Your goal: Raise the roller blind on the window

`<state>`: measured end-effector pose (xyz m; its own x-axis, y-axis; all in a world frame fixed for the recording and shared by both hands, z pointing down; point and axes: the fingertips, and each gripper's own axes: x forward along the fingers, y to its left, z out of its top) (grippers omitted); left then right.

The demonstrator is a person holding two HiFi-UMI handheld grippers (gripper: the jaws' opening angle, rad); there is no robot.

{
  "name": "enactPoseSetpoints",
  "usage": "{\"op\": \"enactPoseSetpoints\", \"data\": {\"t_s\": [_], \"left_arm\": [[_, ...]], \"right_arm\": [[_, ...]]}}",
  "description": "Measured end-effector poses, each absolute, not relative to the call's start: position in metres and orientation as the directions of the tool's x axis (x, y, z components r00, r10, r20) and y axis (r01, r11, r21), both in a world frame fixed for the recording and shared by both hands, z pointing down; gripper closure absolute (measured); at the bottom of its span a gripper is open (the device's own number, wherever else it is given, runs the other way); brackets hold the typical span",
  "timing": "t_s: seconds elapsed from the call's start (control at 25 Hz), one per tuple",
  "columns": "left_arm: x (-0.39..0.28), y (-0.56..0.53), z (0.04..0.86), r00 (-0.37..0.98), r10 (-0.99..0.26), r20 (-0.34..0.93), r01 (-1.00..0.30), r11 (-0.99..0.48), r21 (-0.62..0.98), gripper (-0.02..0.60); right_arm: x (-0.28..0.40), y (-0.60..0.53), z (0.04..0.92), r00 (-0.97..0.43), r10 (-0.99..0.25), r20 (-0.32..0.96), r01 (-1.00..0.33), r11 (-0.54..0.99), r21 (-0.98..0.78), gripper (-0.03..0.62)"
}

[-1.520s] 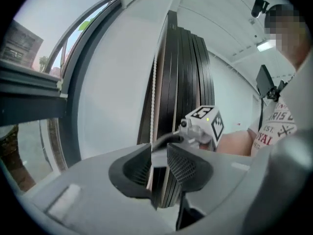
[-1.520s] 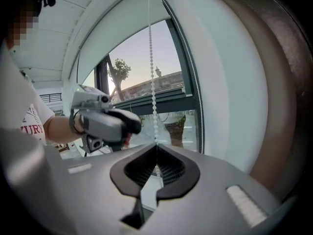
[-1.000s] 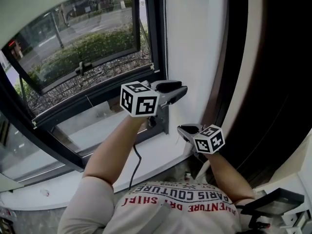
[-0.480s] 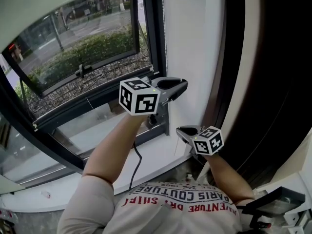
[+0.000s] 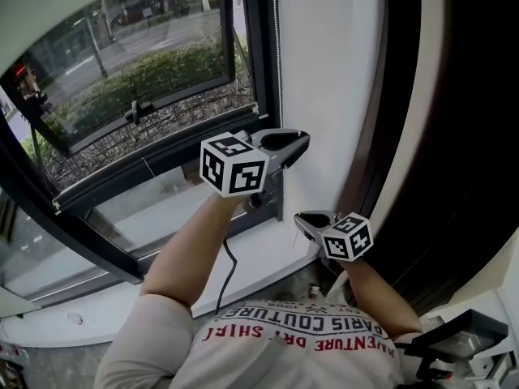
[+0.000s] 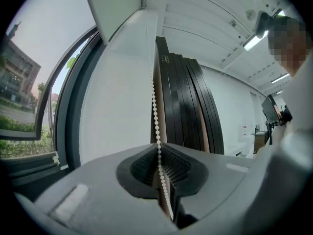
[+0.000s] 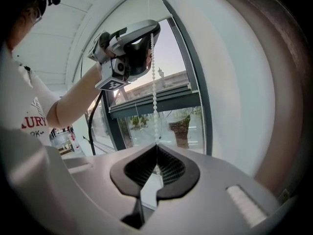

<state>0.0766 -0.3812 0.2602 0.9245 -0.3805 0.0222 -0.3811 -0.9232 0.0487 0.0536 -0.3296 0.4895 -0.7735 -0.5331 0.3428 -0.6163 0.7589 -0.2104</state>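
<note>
**A:** How far up is it?

**B:** Most of the window (image 5: 138, 96) is bare glass, with the hedge and street showing through. A pale band (image 5: 49, 6) runs across the top left of the head view. It may be the lower edge of the roller blind, but I cannot tell for sure. If it is, I judge the blind is largely raised.

**A:** So is the hauling finished?

**B:** I'd say not, because both tools are on the cord. The left tool (image 5: 298, 141) is held high beside the white wall (image 5: 324, 71). Its jaws have just been closing and now pinch the bead chain (image 6: 156, 121), which runs down between the pads.

**A:** And the other?

**B:** The right tool (image 5: 302, 217) sits lower, just above the sill (image 5: 259, 258), with its jaws pressed together. In its own view the same bead chain (image 7: 154, 82) drops straight from the left tool (image 7: 132, 48) into its tips, and that stretch looks taut.

**A:** What is left?

**B:** I judge more hand-over-hand pulls are needed, then both tools must let go. No view shows the roll at the top, so I cannot say how many.
</note>
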Motion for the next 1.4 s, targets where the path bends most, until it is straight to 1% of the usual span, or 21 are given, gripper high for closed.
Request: {"op": "enactPoseSetpoints", "data": {"t_s": [0.24, 0.4, 0.76, 0.96, 1.12, 1.16, 1.2, 1.24, 1.4], "left_arm": [[0.079, -0.386, 0.313, 0.916, -0.391, 0.091, -0.398, -0.913, 0.085, 0.563], [0.077, -0.39, 0.342, 0.906, -0.406, 0.117, -0.418, -0.901, 0.11, 0.563], [0.076, -0.389, 0.382, 0.894, -0.414, 0.172, -0.437, -0.89, 0.129, 0.561], [0.075, -0.386, 0.397, 0.888, -0.421, 0.183, -0.449, -0.881, 0.148, 0.561], [0.074, -0.382, 0.399, 0.887, -0.425, 0.18, -0.451, -0.88, 0.148, 0.561], [0.074, -0.381, 0.399, 0.887, -0.425, 0.18, -0.451, -0.881, 0.144, 0.561], [0.074, -0.379, 0.399, 0.887, -0.425, 0.18, -0.451, -0.882, 0.141, 0.561], [0.073, -0.378, 0.398, 0.887, -0.425, 0.179, -0.451, -0.882, 0.139, 0.561], [0.072, -0.373, 0.398, 0.891, -0.421, 0.173, -0.445, -0.884, 0.143, 0.561]], "right_arm": [[0.055, -0.323, 0.539, -0.757, -0.489, 0.432, -0.623, 0.74, -0.253, 0.586], [0.059, -0.321, 0.565, -0.746, -0.475, 0.466, -0.635, 0.718, -0.285, 0.586], [0.062, -0.318, 0.603, -0.734, -0.429, 0.526, -0.64, 0.696, -0.325, 0.585], [0.066, -0.316, 0.617, -0.724, -0.408, 0.556, -0.644, 0.689, -0.333, 0.586], [0.068, -0.312, 0.616, -0.742, -0.383, 0.55, -0.612, 0.722, -0.323, 0.58], [0.073, -0.314, 0.611, -0.742, -0.392, 0.544, -0.614, 0.724, -0.315, 0.562], [0.079, -0.319, 0.603, -0.741, -0.41, 0.531, -0.621, 0.72, -0.31, 0.529], [0.086, -0.326, 0.591, -0.741, -0.435, 0.511, -0.631, 0.713, -0.308, 0.513], [0.111, -0.354, 0.515, -0.741, -0.549, 0.387, -0.66, 0.699, -0.275, 0.503]]}}
